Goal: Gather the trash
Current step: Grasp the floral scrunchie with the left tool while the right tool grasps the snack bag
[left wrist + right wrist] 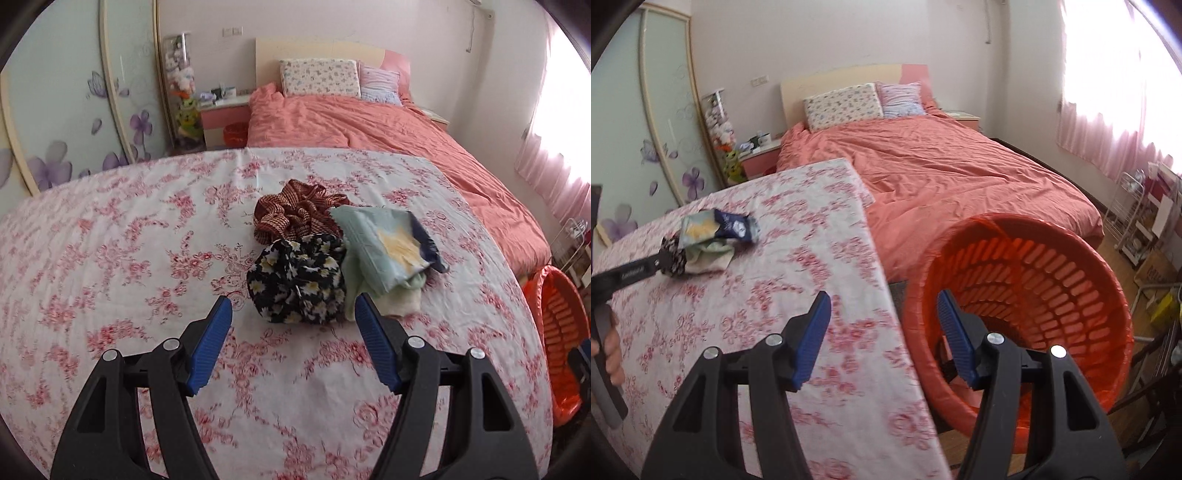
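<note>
A small pile lies on the floral-clothed table (110,258): a black flowered cloth bundle (295,280), a brown checked scrunched cloth (295,214), and a pale green and navy wrapper (388,243) over a light cloth. My left gripper (293,310) is open just in front of the black bundle, touching nothing. My right gripper (882,306) is open and empty over the table's right edge, beside the orange slotted basket (1034,280). From the right wrist view the pile (713,236) is at far left, with the left gripper's black body (631,275) and a hand (611,350) near it.
A bed with a salmon cover (942,166) and pillows stands behind the table. The orange basket (561,325) sits low at the table's right. A wire rack and boxes (1145,229) stand by the curtained window. A wardrobe with purple flowers (74,110) is at left.
</note>
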### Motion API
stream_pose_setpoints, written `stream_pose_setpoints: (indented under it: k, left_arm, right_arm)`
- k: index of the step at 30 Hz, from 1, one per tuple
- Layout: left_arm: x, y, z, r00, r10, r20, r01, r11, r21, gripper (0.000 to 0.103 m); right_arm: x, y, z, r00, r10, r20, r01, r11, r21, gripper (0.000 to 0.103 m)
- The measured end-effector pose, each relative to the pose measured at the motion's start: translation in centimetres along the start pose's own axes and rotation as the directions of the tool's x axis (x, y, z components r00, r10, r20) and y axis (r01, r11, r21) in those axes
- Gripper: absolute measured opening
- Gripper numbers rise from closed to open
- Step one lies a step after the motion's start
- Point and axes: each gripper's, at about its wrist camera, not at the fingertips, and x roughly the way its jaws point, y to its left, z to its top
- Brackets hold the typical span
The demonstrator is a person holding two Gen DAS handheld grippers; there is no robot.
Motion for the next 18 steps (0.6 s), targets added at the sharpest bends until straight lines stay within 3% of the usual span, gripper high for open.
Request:
stream_pose_setpoints:
  k: [3, 4, 7, 8, 13, 18]
  left_arm:
    - [1.3, 0.3, 0.5, 0.999, -0.047, -0.025, 0.046, 0.998, -0.031, 0.065]
    - [1.7, 0.3, 0.6, 0.998, -0.051, -0.029, 0.050, 0.998, -0.041, 0.058]
    - [2.6, 0.5, 1.0, 0.996, -0.080, -0.050, 0.078, 0.996, -0.047, 0.022]
    - [2.5, 0.6, 0.9, 0.995, -0.083, -0.048, 0.081, 0.996, -0.042, 0.017]
    - [1.4, 2.7, 0.2, 0.998, -0.067, -0.021, 0.066, 0.997, -0.033, 0.013]
    - [-0.1, 6.8, -1.4, 1.000, -0.002, -0.023, 0.001, 0.999, -0.040, 0.013]
  right_arm:
    - [0.2, 1.6, 0.1, 1.000, 0.010, -0.003, -0.010, 0.999, -0.038, 0.059]
    - [0.3, 2.1, 0.1, 1.000, 0.012, -0.006, -0.013, 0.999, -0.046, 0.059]
    - [0.7, 3.2, 0.3, 1.000, 0.020, -0.016, -0.021, 0.998, -0.060, 0.059]
    - [0.8, 3.5, 0.3, 1.000, 0.023, -0.018, -0.024, 0.998, -0.062, 0.059]
    - [1.6, 6.0, 0.8, 0.997, 0.064, -0.032, -0.066, 0.995, -0.077, 0.059]
    - [2.6, 9.4, 1.5, 0.992, 0.118, -0.043, -0.122, 0.989, -0.087, 0.059]
